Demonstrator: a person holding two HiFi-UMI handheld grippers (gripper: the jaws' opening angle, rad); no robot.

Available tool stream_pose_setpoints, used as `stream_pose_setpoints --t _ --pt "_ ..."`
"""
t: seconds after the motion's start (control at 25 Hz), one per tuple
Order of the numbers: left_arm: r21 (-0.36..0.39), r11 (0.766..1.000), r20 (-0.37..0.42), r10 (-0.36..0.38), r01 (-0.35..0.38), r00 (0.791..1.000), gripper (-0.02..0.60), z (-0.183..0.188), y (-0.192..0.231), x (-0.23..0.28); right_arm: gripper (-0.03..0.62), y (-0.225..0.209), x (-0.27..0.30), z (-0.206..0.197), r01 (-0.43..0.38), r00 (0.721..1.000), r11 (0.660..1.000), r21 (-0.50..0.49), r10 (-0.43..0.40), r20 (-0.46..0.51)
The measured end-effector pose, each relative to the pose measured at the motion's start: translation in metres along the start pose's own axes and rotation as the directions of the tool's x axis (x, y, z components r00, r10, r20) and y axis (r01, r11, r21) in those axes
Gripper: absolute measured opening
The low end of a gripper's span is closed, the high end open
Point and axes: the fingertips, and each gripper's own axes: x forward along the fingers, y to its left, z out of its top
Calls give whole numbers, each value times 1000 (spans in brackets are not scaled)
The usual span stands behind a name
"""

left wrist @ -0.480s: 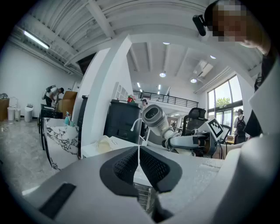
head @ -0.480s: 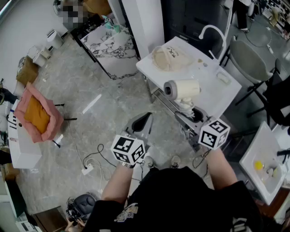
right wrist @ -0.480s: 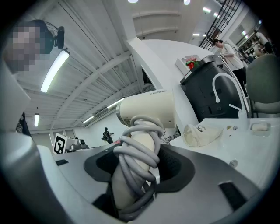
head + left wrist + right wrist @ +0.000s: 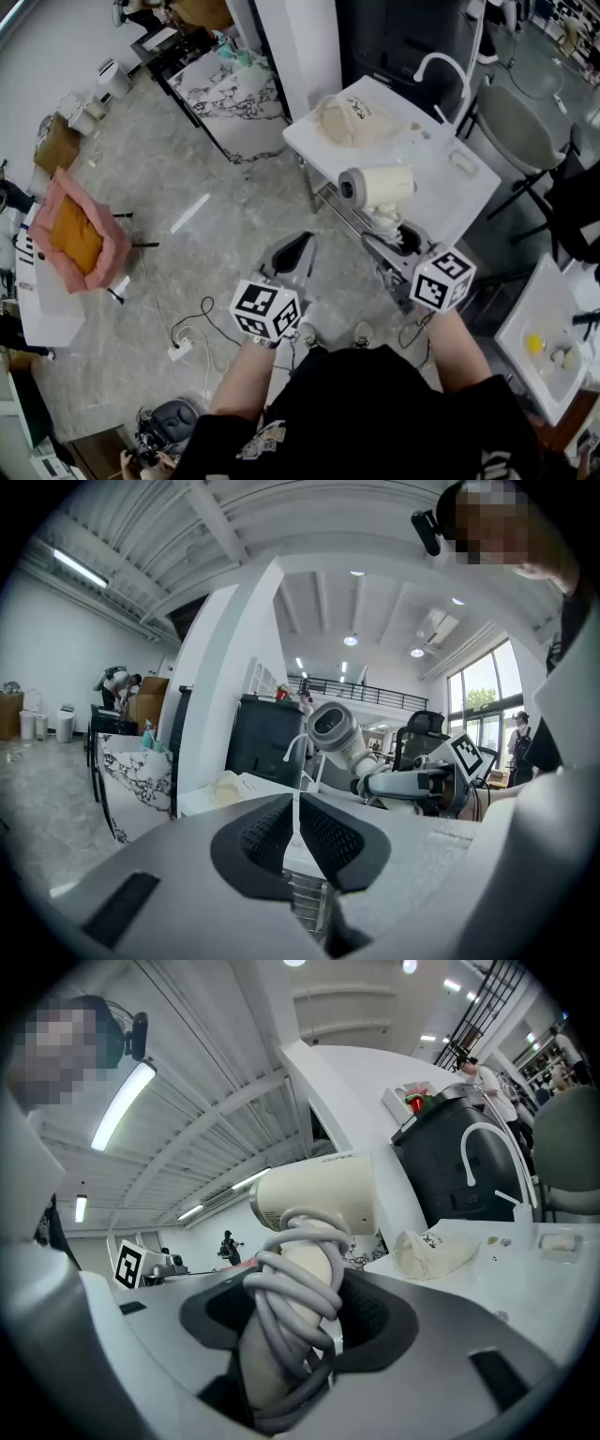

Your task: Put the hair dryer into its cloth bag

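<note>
In right gripper [image 4: 394, 234]: hair dryer [image 4: 380, 184]; cloth bag [image 4: 352, 122] beyond, on table [image 4: 441, 192].

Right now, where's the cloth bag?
Head view, upper centre: the cream cloth bag lies at the far end of the white table, beyond the cream hair dryer.

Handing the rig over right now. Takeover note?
Left tool: shut, empty, held level beside the white table.
Right tool: shut on the handle of the hair dryer, over the cord wrapped round it. The dryer is held up at the table's near edge.
Cloth bag: lying on the far end of the table, neither tool on it.
Done: dryer is in hand.
Left: take the bag with the left tool, open it and put the dryer in.
</note>
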Motion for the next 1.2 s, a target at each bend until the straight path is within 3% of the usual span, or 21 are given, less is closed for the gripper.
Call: stream_pose_setpoints --t 0.12,0.24,0.56,1.2 --pt "1 1000 -3 3 -3 1000 17 0 4 -2 241 1 2 -1 6 1000 1000 9 -6 -3" --pt "2 1000 -9 -4 5 1000 83 0 7 -3 241 -1 4 -2 17 1000 1000 24 -17 -3" --pt "-1 1000 -22 -14 14 1000 124 -2 27 -10 241 3 18 -5 45 999 999 31 -45 -9" --pt "-17 998 -6 -55 55 998 133 2 87 -40 239 29 71 -14 104 995 993 59 -104 -5"
